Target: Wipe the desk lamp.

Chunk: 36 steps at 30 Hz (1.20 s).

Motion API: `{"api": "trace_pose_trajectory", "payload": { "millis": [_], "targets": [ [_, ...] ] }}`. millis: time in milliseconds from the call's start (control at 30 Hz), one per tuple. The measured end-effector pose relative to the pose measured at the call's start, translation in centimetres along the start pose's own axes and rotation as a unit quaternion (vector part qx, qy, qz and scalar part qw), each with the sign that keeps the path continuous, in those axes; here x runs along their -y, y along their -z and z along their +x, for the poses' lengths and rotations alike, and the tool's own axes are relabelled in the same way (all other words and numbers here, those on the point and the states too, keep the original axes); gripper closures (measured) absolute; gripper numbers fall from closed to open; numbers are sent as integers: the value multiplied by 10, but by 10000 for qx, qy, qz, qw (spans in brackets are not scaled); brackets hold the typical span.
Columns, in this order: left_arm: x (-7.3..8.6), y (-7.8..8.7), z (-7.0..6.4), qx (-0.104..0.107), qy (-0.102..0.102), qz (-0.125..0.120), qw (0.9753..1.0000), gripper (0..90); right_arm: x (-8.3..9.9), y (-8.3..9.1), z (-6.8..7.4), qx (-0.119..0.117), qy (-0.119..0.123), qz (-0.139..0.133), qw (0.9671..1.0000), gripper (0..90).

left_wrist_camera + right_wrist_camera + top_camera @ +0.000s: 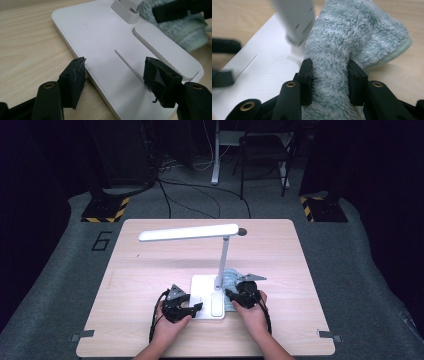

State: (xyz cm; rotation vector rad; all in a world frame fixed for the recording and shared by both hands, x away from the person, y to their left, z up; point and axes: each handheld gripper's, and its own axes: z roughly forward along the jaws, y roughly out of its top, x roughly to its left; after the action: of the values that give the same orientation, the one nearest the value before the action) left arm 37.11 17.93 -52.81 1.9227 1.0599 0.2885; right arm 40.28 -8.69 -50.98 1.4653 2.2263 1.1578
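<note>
The right hand-held gripper pinches a fold of fluffy pale-blue cloth between its jaws, the pile bulging out above and below the pads. The cloth sits at the right edge of the white lamp base, right against the foot of the lamp stem, near the middle of the wooden surface. The left hand-held gripper is spread wide, one jaw at the base's near-left edge and the other over the flat top, close to the ribbed pad set into the base; it grips nothing.

The work appears to be wiping the lamp base with the cloth. To do it well, the left hand-held gripper should probably press down or close on the base edge so the light lamp does not slide or tip under the long overhanging lamp head. The right one should keep the pinch firm, drag the cloth flat across the plate in steady strokes, and steer around the stem rather than pushing into it. The cloth is bunched, so only part of it may meet the plate; a lower angle would likely give better contact.
</note>
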Motion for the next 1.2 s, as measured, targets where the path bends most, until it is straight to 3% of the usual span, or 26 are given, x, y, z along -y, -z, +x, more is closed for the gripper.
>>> {"api": "trace_pose_trajectory", "payload": {
  "millis": [133,267,300,433,467,633,667,700,800,933,1100,1200],
  "targets": [
    [0,0,0,5,8,-3,10000,343,17,18,8,-238,196,137,9994,582],
    [0,0,0,6,9,-3,10000,342,26,30,5,-400,102,-1,9991,467],
    [0,0,0,4,6,-4,10000,342,27,33,4,-373,26,-78,9993,461],
    [0,0,0,7,8,-3,10000,342,26,36,3,-127,251,-343,9990,461],
    [0,0,0,8,9,-2,10000,342,25,35,4,-127,204,-366,9990,469],
    [0,0,0,5,5,-2,10000,342,25,23,8,27,624,-176,9979,658],
    [0,0,0,6,7,-2,10000,342,24,23,8,-2,542,-129,9984,674],
    [0,0,0,6,8,-2,10000,342,24,25,9,-2,421,-87,9991,681],
    [0,0,0,5,6,-3,10000,342,28,33,14,-130,423,65,9990,685],
    [0,0,1,65,15,0,10000,345,35,39,27,-69,691,116,9975,684],
    [0,0,0,24,-19,-15,10000,345,29,29,14,-258,255,69,9993,687],
    [0,0,1,37,-80,-6,10000,344,22,22,10,-188,235,51,9995,687]
  ]
}}
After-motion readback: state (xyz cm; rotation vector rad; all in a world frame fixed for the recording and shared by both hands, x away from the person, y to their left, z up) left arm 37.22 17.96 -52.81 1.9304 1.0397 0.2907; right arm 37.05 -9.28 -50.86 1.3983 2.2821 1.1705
